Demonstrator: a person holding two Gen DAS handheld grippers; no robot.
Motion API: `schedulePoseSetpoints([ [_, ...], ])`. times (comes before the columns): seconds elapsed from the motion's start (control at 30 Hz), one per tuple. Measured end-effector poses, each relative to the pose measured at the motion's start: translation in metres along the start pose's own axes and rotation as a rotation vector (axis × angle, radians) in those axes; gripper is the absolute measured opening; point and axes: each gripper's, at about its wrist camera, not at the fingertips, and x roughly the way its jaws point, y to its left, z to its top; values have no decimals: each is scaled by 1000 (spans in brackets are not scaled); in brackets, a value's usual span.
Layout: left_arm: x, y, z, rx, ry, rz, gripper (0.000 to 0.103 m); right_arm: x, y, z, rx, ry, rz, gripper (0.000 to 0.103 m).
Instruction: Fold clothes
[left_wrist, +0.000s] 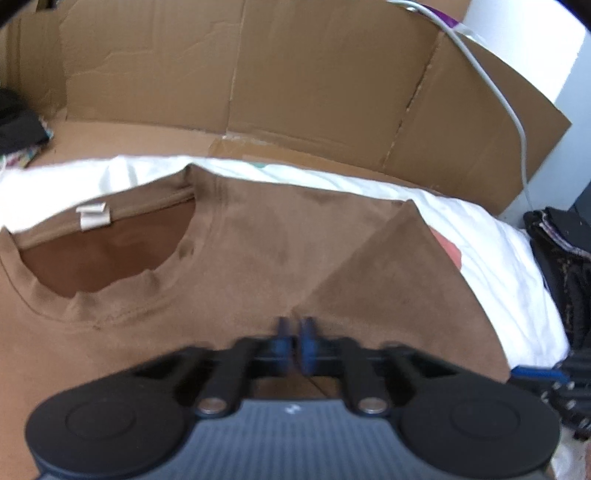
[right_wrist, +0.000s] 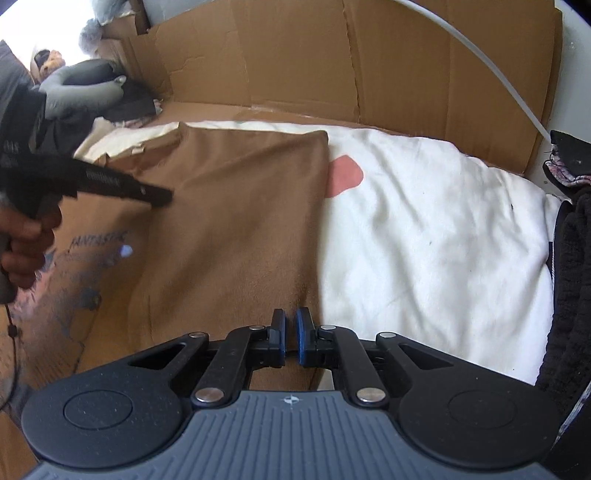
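A brown T-shirt (left_wrist: 258, 240) lies front up on a white sheet (left_wrist: 498, 258), its round collar and white neck label (left_wrist: 93, 218) at the left. Its right side is folded over into a triangle. My left gripper (left_wrist: 295, 330) is shut on the fabric where that fold begins. In the right wrist view the folded brown T-shirt (right_wrist: 240, 206) runs away from me, with a dark print (right_wrist: 99, 236) on its left part. My right gripper (right_wrist: 290, 326) pinches its near edge, the pads almost together. The left gripper (right_wrist: 162, 195), held by a hand (right_wrist: 26, 240), hovers over the shirt's left side.
Cardboard walls (left_wrist: 314, 74) stand behind the white sheet (right_wrist: 424, 240), which carries a pink patch (right_wrist: 345, 173). A white cable (left_wrist: 509, 110) hangs at the right. Dark clothes (right_wrist: 569, 258) are piled at the right edge, and grey and black items (right_wrist: 85, 88) at the far left.
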Motion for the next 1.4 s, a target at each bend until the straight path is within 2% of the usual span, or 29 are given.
schedulePoseSetpoints([
  [0.13,-10,-1,3,22,-47,24,2,-1,2,1,-17,4,-1,6],
  [0.23,-9,-3,5,44,-29,39,3,-3,3,3,-16,2,0,7],
  [0.33,-5,-5,5,58,0,67,12,-6,3,5,-14,0,1,6],
  [0.47,-15,-11,4,67,-31,104,15,-11,5,13,-30,-34,7,6],
  [0.63,-28,-32,-5,78,-58,-12,15,-2,5,23,-21,-51,-4,6],
  [0.8,-21,-63,-19,112,-15,-115,15,10,6,18,-19,-26,-5,5],
  [0.93,-11,-82,-39,161,38,-155,15,13,9,10,-32,-2,2,7],
  [1.07,-12,-89,-56,196,62,-160,15,10,13,6,-49,9,-1,8],
  [1.13,-14,-89,-60,209,66,-161,18,8,15,3,-58,16,4,13],
  [1.2,-16,-89,-63,227,65,-158,23,5,16,0,-60,19,17,32],
  [1.4,-24,-93,-73,296,55,-141,35,2,23,-8,-129,23,4,34],
])
